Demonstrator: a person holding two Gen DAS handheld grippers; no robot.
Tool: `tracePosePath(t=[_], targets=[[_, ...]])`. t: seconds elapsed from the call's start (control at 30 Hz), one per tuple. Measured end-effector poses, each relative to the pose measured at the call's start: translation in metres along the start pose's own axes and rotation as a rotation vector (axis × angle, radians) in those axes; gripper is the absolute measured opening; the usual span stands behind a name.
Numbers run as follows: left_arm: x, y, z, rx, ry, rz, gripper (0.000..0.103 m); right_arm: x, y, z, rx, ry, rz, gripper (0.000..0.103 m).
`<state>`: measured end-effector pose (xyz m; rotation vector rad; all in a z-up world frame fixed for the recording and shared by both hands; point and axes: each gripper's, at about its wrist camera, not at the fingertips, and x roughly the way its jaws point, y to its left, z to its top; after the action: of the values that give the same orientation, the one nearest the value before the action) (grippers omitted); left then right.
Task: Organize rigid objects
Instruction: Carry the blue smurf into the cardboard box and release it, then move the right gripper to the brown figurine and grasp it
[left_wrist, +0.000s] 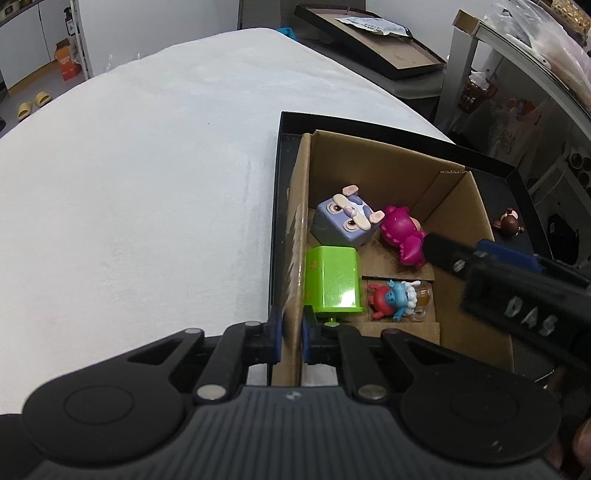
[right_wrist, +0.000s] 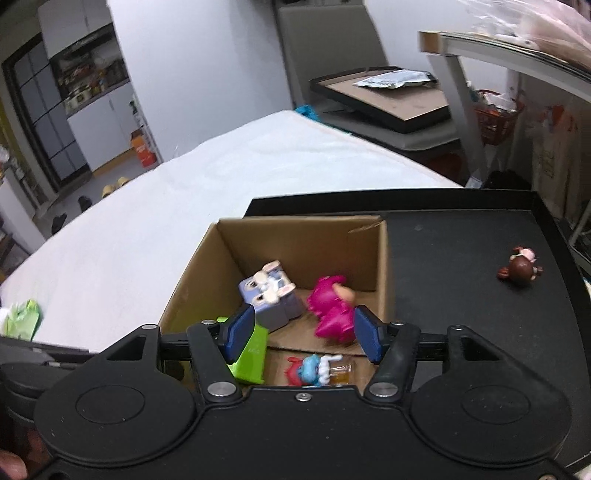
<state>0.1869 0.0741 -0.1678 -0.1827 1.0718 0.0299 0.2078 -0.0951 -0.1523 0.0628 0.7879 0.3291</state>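
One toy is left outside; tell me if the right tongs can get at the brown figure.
Probably yes. The right tongs are open and empty above the box; the brown figure lies alone on the black tray.

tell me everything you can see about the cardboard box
The cardboard box is plain brown corrugated card, open at the top, standing upright inside a shallow black tray on the white-covered table. Its floor flaps show seams. Inside lie a purple cube toy, a magenta figure, a green block and a small red-and-blue figure. The left gripper is clamped on its near-left wall; the right gripper hovers open above it.
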Motion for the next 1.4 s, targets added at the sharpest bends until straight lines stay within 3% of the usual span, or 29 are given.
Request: tracePosePath(t=[0.37,0.7,1.0,1.13,1.4], targets=[[-0.011,-0.006,0.0,0.032,-0.034,0.021,0.01,-0.012,-0.008,0.008,0.008,-0.062,-0.009,0.059],[-0.004,-0.012,0.008,0.037,0.005,0.069,0.014,-0.004,-0.033,0.011,0.008,-0.099,-0.114,0.062],[0.009,-0.021,0.021,0.038,0.03,0.134,0.018,0.009,-0.073,0.014,0.134,-0.107,-0.17,0.07],[0.019,-0.025,0.027,0.045,0.049,0.166,0.02,0.014,-0.09,0.013,0.187,-0.112,-0.193,0.081],[0.036,-0.035,0.041,0.045,0.081,0.229,0.03,0.033,-0.125,0.014,0.288,-0.092,-0.237,0.084]])
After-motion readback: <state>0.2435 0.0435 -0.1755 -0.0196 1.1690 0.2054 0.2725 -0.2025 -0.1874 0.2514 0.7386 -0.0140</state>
